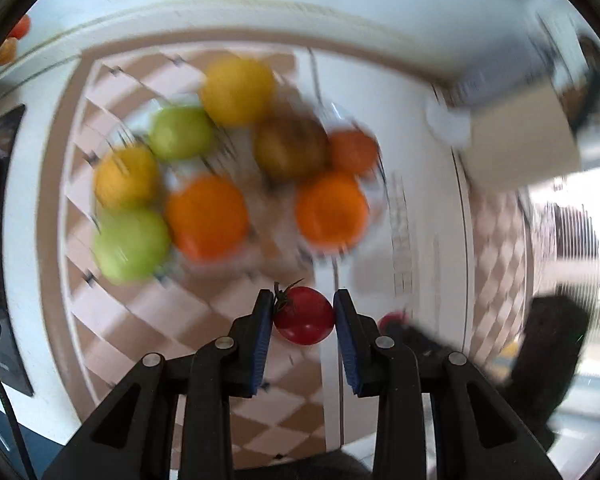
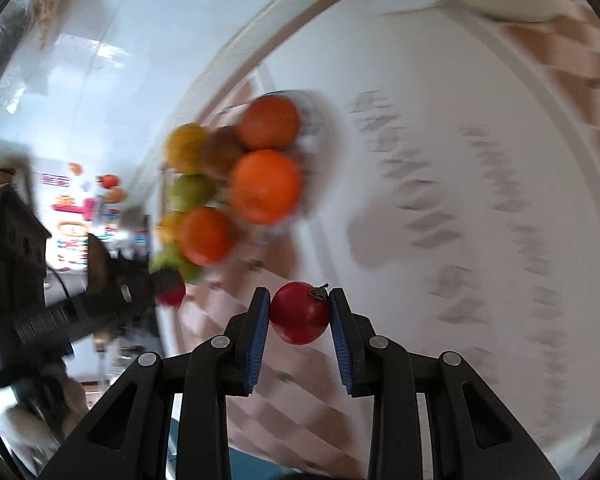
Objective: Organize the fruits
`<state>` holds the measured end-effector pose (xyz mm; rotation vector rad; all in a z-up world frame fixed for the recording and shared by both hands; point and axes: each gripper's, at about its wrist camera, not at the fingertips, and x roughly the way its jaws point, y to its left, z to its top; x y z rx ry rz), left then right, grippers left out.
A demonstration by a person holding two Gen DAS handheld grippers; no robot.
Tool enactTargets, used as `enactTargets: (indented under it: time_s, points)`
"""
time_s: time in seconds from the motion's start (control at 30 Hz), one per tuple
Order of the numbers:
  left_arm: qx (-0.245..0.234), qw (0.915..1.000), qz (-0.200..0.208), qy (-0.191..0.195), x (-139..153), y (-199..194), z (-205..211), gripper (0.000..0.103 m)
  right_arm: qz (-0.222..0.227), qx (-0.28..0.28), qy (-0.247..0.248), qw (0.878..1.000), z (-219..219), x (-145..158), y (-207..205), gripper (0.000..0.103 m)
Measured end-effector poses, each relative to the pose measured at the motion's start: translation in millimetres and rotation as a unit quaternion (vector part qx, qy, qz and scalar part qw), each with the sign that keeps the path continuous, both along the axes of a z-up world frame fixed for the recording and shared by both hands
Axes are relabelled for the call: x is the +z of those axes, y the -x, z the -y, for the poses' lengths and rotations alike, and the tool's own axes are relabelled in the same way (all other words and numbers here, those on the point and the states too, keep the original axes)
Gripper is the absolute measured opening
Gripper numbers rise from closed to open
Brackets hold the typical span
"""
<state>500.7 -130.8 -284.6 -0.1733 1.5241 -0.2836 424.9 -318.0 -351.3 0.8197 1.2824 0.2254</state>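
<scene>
Checkered brown-and-white cloth covers the bench [image 1: 112, 332], where each claw, left [image 1: 304, 312] and right [image 2: 300, 312], grips a small, soft red tomato [image 1: 305, 316] [image 2: 299, 314] across its smooth, slippery sides, near the far fruit pile [image 1: 228, 176].

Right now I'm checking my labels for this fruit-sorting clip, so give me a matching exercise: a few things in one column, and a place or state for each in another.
Things:
1. left claw
2. right claw
3. round orange fruit
4. pale cardboard box

Places or states:
A. far right of the table, in the left wrist view
B. shut on a small red tomato, stem toward the left finger
C. in the pile on the clear dish
D. shut on a small red tomato, stem toward the right finger

Pairs: 1-B, 2-D, 3-C, 4-A
</scene>
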Motion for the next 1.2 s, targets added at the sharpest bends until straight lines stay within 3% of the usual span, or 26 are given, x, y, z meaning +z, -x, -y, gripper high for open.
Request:
enactTargets:
  time_s: [0.1, 0.3, 0.53, 0.6, 0.73, 0.77, 0.83, 0.9, 1.0, 1.1, 1.2]
  points:
    - [0.013, 0.9999, -0.01, -0.001, -2, -35, -9, 0.028, 0.012, 0.015, -0.027, 0.999, -32, -5, -27, 0.033]
    - [0.007, 0.9984, -0.055, -0.01, -25, -72, -9, 0.029, 0.02, 0.039, 0.004, 0.999, -71, -7, -65, 0.033]
    - [-0.001, 0.9957, -0.091, -0.017, -41, -78, -17, 0.032, -0.001, 0.044, 0.023, 0.999, -76, -23, -74, 0.034]
    - [0.004, 0.9954, -0.094, -0.018, -42, -79, -19, 0.04, -0.008, 0.045, 0.022, 0.999, -74, -24, -73, 0.042]
    - [0.006, 0.9962, -0.084, -0.021, -36, -80, -21, 0.046, -0.008, 0.054, 0.02, 0.998, -74, -20, -75, 0.06]
    - [0.005, 0.9967, -0.078, -0.022, -33, -80, -21, 0.052, -0.008, 0.058, 0.025, 0.998, -74, -16, -73, 0.071]
    - [0.004, 0.9975, -0.063, -0.031, -26, -78, -24, 0.075, -0.008, 0.064, 0.039, 0.997, -73, -10, -71, 0.078]
    - [0.005, 0.9984, -0.045, -0.033, -16, -74, -29, 0.076, -0.007, 0.074, 0.053, 0.996, -72, -2, -68, 0.078]
    - [0.002, 0.9981, -0.018, -0.059, -4, -63, -38, 0.095, -0.003, 0.095, 0.119, 0.988, -67, 15, -61, 0.089]
    - [0.006, 0.9957, 0.017, -0.091, 8, -44, -48, 0.096, 0.008, 0.108, 0.2, 0.974, -64, 35, -53, 0.092]
    - [0.018, 0.9923, 0.045, -0.114, 17, -21, -57, 0.096, 0.017, 0.111, 0.249, 0.962, -56, 50, -46, 0.094]
